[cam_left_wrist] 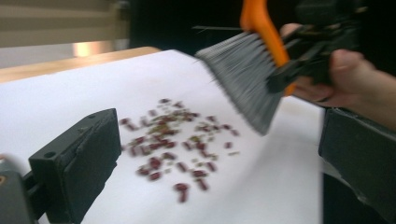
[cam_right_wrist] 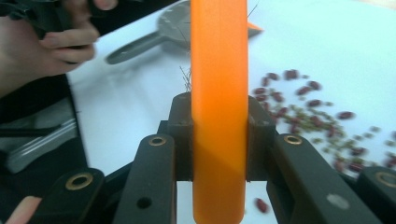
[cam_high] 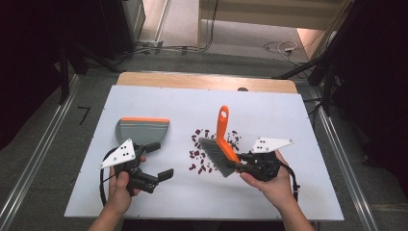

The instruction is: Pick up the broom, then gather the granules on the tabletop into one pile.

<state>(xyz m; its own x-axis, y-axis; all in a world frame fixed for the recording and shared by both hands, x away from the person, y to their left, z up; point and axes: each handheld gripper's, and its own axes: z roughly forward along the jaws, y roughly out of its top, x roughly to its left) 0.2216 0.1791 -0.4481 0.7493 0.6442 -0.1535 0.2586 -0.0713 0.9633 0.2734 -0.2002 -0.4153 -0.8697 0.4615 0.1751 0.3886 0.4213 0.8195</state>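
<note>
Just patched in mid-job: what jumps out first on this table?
The orange-handled brush stands out most: the right gripper is clamped on its handle, bristles over a scatter of dark red beans at the middle of the white table. To the left lies a grey dustpan with an orange lip, and the left gripper sits beside it, jaws wide open and empty.

White sheet [cam_high: 269,103] covers a wooden table [cam_high: 207,81]; bare wood strip shows along the far edge. Grey floor [cam_high: 53,149] all round. Metal rails [cam_high: 33,163] run along both sides of the table. Dark stands [cam_high: 65,67] and struts left and right. Cables [cam_high: 178,48] trail across the floor behind. Bright light patch on pale flooring [cam_high: 308,36] at the back.
</note>
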